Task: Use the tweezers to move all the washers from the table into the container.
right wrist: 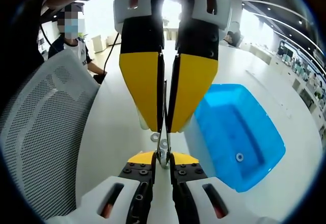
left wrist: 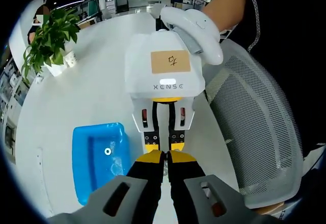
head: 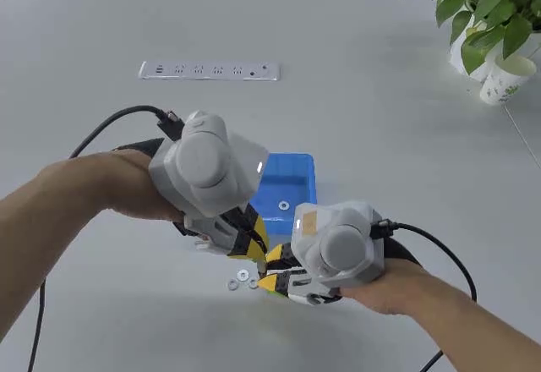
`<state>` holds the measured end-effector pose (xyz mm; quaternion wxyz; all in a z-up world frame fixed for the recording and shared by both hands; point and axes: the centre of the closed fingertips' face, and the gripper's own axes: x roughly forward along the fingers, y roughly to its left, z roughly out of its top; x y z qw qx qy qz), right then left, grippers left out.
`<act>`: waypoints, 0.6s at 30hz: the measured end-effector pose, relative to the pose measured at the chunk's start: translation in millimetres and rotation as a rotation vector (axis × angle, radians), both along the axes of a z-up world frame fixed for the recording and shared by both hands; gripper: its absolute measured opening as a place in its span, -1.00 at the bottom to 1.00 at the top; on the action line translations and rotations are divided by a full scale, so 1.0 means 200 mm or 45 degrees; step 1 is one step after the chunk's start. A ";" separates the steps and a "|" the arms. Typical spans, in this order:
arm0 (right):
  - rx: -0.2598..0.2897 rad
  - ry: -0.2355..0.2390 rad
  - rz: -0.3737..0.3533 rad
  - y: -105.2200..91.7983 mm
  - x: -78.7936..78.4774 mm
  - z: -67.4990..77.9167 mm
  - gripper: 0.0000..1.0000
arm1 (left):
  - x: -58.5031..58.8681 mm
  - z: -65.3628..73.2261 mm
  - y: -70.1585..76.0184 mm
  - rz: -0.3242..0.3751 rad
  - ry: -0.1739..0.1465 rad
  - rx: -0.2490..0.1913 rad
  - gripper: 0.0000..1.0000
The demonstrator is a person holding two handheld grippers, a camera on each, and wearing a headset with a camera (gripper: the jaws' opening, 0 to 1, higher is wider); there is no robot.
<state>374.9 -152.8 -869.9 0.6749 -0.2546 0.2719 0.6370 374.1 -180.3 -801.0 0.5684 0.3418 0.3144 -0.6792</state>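
Note:
My two grippers meet tip to tip over the white table, in front of the blue container [head: 292,182]. The left gripper [head: 256,241] comes from the left and the right gripper [head: 275,277] from the lower right. In the right gripper view, the thin metal tweezers [right wrist: 163,145] run from my right gripper [right wrist: 163,158] up between the yellow jaws of the left gripper [right wrist: 166,124]; both look shut on them. Three washers [head: 243,280] lie on the table just below the jaws. One washer [head: 283,206] lies inside the container [left wrist: 97,158], also visible as a washer [right wrist: 239,157] in the right gripper view.
A white power strip [head: 209,70] lies at the far side of the table. A potted plant [head: 486,25] stands at the far right corner. A grey mesh chair [left wrist: 254,132] is beside the table, and a person [right wrist: 76,35] sits beyond it.

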 end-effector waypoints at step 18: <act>-0.005 -0.012 -0.025 0.00 0.01 -0.01 -0.80 | 0.01 -0.01 0.00 0.003 -0.009 -0.005 -0.88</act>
